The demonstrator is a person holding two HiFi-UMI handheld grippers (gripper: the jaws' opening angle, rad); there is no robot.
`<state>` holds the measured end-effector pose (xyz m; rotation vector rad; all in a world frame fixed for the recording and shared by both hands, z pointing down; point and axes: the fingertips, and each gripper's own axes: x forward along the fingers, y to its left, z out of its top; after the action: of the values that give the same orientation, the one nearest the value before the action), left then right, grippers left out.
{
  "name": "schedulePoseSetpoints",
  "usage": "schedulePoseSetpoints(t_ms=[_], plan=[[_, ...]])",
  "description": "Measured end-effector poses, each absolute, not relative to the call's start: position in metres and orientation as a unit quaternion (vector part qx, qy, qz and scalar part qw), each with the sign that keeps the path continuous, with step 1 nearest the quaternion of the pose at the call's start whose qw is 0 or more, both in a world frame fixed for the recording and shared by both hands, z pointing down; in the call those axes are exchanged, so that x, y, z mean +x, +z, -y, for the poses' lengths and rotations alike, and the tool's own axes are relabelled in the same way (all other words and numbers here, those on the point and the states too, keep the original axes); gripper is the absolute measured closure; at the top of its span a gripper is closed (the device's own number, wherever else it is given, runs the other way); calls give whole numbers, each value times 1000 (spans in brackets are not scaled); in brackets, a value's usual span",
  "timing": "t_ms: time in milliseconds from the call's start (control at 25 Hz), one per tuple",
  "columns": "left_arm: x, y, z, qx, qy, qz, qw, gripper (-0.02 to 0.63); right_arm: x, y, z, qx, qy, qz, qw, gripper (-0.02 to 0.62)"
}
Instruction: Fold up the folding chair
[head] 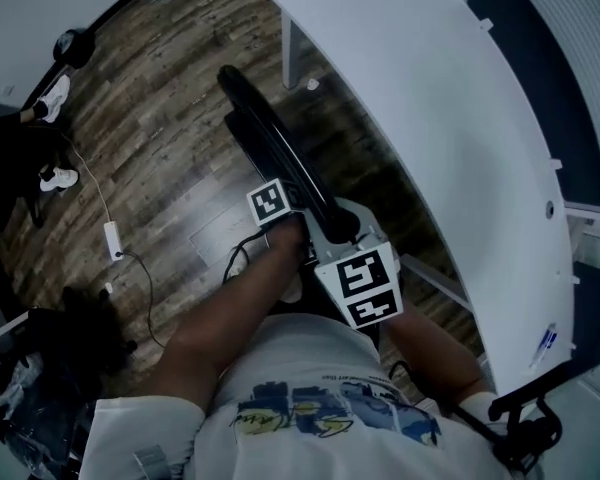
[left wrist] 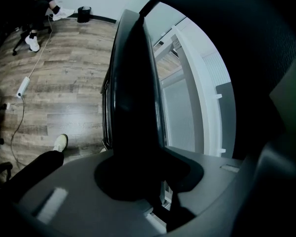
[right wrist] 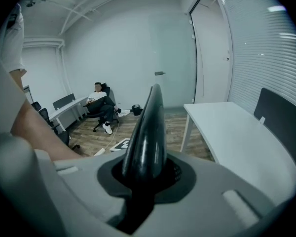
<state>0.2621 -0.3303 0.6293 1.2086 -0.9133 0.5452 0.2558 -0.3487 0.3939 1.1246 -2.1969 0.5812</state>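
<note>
the left gripper (left wrist: 143, 181) has its jaws clamped on the thin edge of the black folding chair (left wrist: 135, 93), whose dark panel fills the gap between them and rises straight away from the camera. the right gripper (right wrist: 145, 177) is closed the same way on another part of that chair's rim, which stands up from its jaws as a narrow glossy blade. in the head view the two marker cubes sit close together just ahead of the person's bare forearm (head: 235, 313), and the chair runs away from them as one slim, flat shape seen edge-on; whether its far end touches the wooden floor (head: 160, 118) cannot be told. on the chair's right the curved edge of the white table (head: 430, 118) lies near it, with a strip of floor between and a table leg (head: 289, 53) beside the far end. to the left the floor lies open, crossed by a white cable with a plug box (head: 112, 238). a seated person (right wrist: 98, 102) is well apart by the back wall.
</note>
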Motion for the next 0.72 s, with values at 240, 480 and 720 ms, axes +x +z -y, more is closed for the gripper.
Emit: schedulePoseSetpoints(t_ms=[240, 480, 720], plan=[[310, 646, 360, 530, 245, 434, 686, 477, 315, 408, 379, 406, 229, 835, 292, 534], [349, 664, 362, 529, 249, 435, 685, 479, 358, 426, 383, 408, 234, 835, 287, 534], [372, 661, 370, 527, 260, 430, 686, 479, 390, 430, 397, 420, 251, 827, 279, 534]])
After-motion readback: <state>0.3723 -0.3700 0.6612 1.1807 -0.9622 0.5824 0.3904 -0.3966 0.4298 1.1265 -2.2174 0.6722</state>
